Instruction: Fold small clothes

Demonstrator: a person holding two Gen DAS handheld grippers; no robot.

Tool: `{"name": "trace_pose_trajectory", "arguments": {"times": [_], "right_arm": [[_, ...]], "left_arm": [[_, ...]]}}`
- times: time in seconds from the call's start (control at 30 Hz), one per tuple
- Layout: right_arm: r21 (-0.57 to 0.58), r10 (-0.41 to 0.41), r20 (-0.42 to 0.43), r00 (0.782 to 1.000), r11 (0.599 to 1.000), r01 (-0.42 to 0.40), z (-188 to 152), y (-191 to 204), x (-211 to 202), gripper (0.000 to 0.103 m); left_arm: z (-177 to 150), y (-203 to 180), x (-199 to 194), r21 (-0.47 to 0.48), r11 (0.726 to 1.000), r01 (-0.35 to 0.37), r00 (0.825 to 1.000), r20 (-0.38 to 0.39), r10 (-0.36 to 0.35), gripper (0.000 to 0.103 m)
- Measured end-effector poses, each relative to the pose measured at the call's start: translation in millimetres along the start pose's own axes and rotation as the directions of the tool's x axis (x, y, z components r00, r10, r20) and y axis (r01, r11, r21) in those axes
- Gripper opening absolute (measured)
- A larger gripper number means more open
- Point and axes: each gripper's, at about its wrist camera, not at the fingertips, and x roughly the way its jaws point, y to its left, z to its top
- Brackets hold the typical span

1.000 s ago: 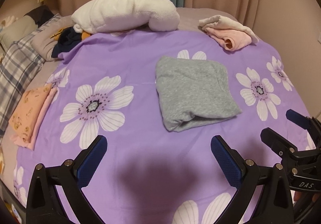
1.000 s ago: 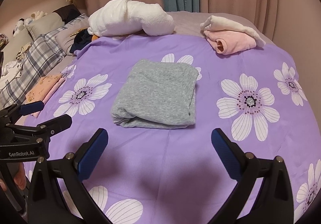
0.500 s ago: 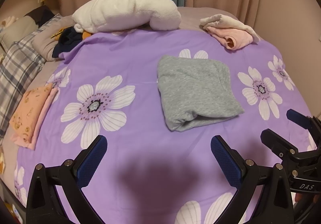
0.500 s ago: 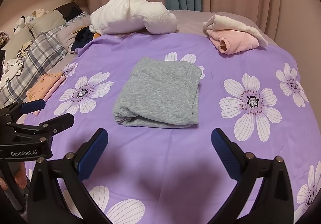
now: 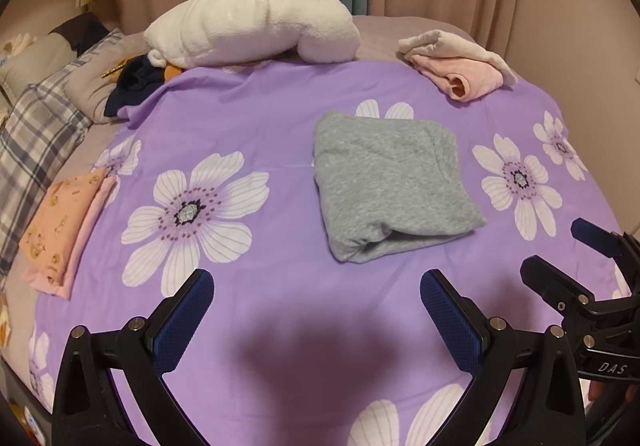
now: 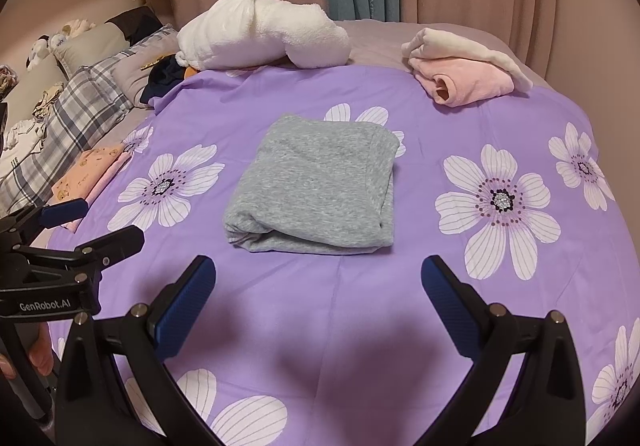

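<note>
Purple floral bedspread: grey garment folded, lying ahead of both grippers. Left gripper and right gripper spread, empty. Pink clothes beyond, apparently unfolded.

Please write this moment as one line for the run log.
grey garment: folded, on purple sheet | left gripper: open, empty | right gripper: open, empty | both short of garment

"GenRobot.AI" on left tongs, "DAS" on right tongs
</note>
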Motion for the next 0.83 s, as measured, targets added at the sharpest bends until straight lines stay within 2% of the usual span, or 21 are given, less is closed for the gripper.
{"name": "trace_pose_trajectory", "arguments": {"times": [0.83], "right_arm": [[0.009, 0.010, -0.002, 1.000, 1.000, -0.010, 0.3, 1.2, -0.9, 0.103]], "left_arm": [[2.0, -4.1, -1.5, 0.009, 1.000, -0.003, 1.000, -0.001, 0.003, 0.102]]}}
